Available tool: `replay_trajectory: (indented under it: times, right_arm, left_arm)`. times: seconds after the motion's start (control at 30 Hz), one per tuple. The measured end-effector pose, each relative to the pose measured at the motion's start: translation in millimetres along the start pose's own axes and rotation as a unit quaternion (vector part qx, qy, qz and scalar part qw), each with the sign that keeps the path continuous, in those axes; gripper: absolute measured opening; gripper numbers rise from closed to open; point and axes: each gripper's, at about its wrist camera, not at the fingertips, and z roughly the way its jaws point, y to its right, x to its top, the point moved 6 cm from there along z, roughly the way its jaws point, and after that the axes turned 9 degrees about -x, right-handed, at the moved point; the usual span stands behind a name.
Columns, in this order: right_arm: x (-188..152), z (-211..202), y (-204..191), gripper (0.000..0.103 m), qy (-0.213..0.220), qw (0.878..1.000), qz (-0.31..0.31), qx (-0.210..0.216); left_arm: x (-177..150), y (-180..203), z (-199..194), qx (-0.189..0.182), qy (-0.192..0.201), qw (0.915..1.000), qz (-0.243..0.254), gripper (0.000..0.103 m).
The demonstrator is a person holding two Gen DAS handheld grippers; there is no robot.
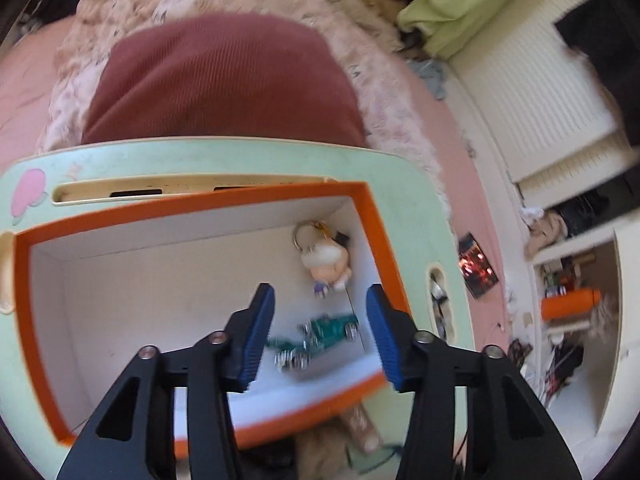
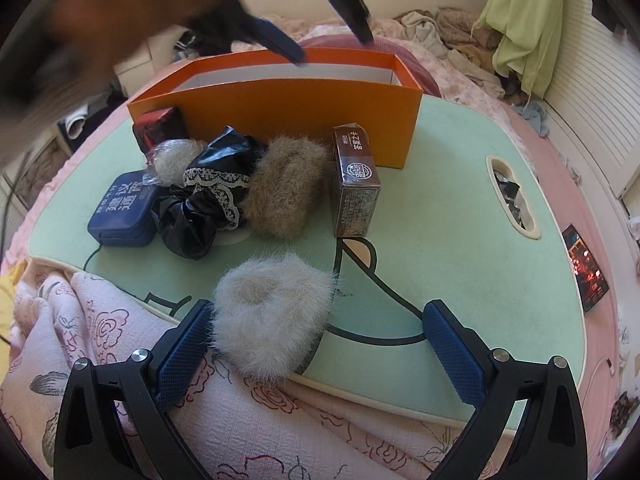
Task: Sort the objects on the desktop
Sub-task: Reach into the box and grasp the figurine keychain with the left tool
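An orange box [image 1: 200, 200] with a white inside stands on the mint-green lap desk [image 1: 404, 184]. In it lie a green toy car [image 1: 320, 336], blurred, and a small doll keychain [image 1: 330, 264]. My left gripper [image 1: 320, 288] hangs above the box's right end, open, with nothing between its blue pads. In the right wrist view it shows blurred over the orange box [image 2: 280, 108]. My right gripper [image 2: 319, 304] is open at the desk's near edge. A white fluffy scrunchie [image 2: 272, 312] lies between its fingers, its fur brushing the left pad [image 2: 184, 344].
In front of the box lie a brown fluffy scrunchie [image 2: 288, 188], a black lace-trimmed scrunchie [image 2: 208, 196], a blue case [image 2: 124, 208], an upright brown carton [image 2: 354, 184], a red-black packet [image 2: 160, 128] and a pale puff in plastic [image 2: 174, 160]. A phone [image 2: 584, 268] rests on the pink bedding.
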Motion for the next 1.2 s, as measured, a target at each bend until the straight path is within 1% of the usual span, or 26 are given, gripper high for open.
replay_trajectory:
  times: [0.1,0.2,0.27,0.3,0.37,0.4,0.43,0.47,0.5,0.57,0.67,0.7,0.77,0.8,0.83,0.9,0.93,0.97,1.03,1.07,1.1,1.13,1.17,1.2]
  right_arm:
    - [0.9,-0.3,-0.1,0.102,0.002,1.0,0.0,0.002]
    - [1.8,-0.3,-0.6,0.102,0.002,1.0,-0.001,0.003]
    - [2.1,-0.4,-0.9,0.102,0.002,1.0,-0.001,0.003]
    - [1.7,-0.2,-0.8,0.102,0.002,1.0,-0.001,0.003]
    - [0.9,-0.5,-1.1,0.102,0.001,1.0,-0.001,0.004]
    - [1.4,-0.7,-1.3,0.102,0.001,1.0,-0.001,0.005]
    - [2.0,-1.0,-1.8,0.102,0.002,1.0,-0.001,0.005]
    - [2.3,-1.3,-2.6,0.102,0.002,1.0,-0.001,0.005]
    - [2.8,-1.1,-3.2,0.102,0.002,1.0,-0.002,0.005]
    - [3.3,-1.0,-3.8,0.102,0.002,1.0,-0.002,0.005]
    - [2.1,-1.1,-3.7,0.102,0.002,1.0,-0.004,0.009]
    - [2.2,-1.1,-3.9,0.102,0.002,1.0,-0.004,0.009]
    - [2.0,-1.1,-3.9,0.102,0.002,1.0,-0.005,0.01]
    - [2.1,-1.2,-4.2,0.102,0.002,1.0,-0.005,0.01]
    - [2.2,-1.3,-4.5,0.102,0.002,1.0,-0.005,0.01]
    - [2.4,-1.5,-5.0,0.102,0.002,1.0,-0.005,0.01]
    - [1.7,-1.2,-4.2,0.102,0.002,1.0,-0.005,0.01]
    - [1.6,-1.2,-4.2,0.102,0.002,1.0,-0.006,0.011]
    - [1.5,-1.2,-4.4,0.102,0.002,1.0,-0.006,0.011]
    - [2.0,-1.5,-5.0,0.102,0.002,1.0,-0.006,0.011]
    - [1.5,-1.4,-4.8,0.102,0.002,1.0,-0.006,0.012]
    - [1.3,-1.2,-4.6,0.102,0.002,1.0,-0.006,0.012]
    - [1.2,-1.2,-4.7,0.102,0.002,1.0,-0.006,0.012]
    - [1.3,-1.4,-5.1,0.102,0.002,1.0,-0.006,0.012]
  left_arm:
    - [1.5,1.3,24.0,0.017,-0.017,0.9997,-0.008,0.047]
    - [-0.6,3.4,40.8,0.017,-0.034,0.9991,-0.018,0.047]
    - [-1.2,0.5,50.7,0.035,-0.044,0.9981,-0.025,0.047]
    - [-0.8,-2.5,54.0,0.035,-0.046,0.9979,-0.029,0.05]
    - [-0.2,-3.9,54.8,0.025,-0.04,0.9986,-0.023,0.05]
    - [-1.5,-4.1,53.9,0.028,-0.042,0.9986,-0.016,0.048]
    - [-2.7,-5.0,52.7,0.034,-0.045,0.9984,-0.01,0.035]
    - [-4.3,-8.8,50.4,0.048,-0.047,0.9977,-0.004,0.029]
    - [-7.1,-15.9,47.1,0.079,-0.045,0.9958,0.008,0.021]
    - [-8.1,-24.6,38.6,0.088,-0.039,0.995,0.024,0.021]
    - [-11.4,-32.9,30.6,0.057,-0.042,0.9974,0.012,0.022]
    - [-9.9,-34.9,26.0,0.047,-0.036,0.9982,0.003,0.023]
    - [-4.2,-34.7,18.3,0.044,-0.018,0.9989,-0.001,0.034]
    - [-0.4,-31.3,15.1,0.049,-0.008,0.9988,0.002,0.045]
    - [4.9,-26.1,11.8,0.056,0.005,0.9984,0.008,0.055]
    - [13.2,-16.6,11.6,0.073,0.021,0.9969,0.022,0.062]
    - [16.9,-14.2,11.4,0.086,0.022,0.9956,0.031,0.062]
    - [18.3,-13.6,14.2,0.101,0.017,0.994,0.036,0.062]
    - [18.8,-17.1,24.4,0.141,-0.007,0.9892,0.04,0.062]
    - [17.2,-21.3,30.5,0.149,-0.023,0.9878,0.039,0.061]
    - [15.1,-22.8,38.1,0.152,-0.035,0.987,0.039,0.051]
    - [12.8,-25.9,41.2,0.152,-0.044,0.9867,0.04,0.038]
    - [12.2,-26.6,41.6,0.154,-0.041,0.9862,0.047,0.038]
    - [11.8,-25.4,39.8,0.158,-0.03,0.9852,0.06,0.037]
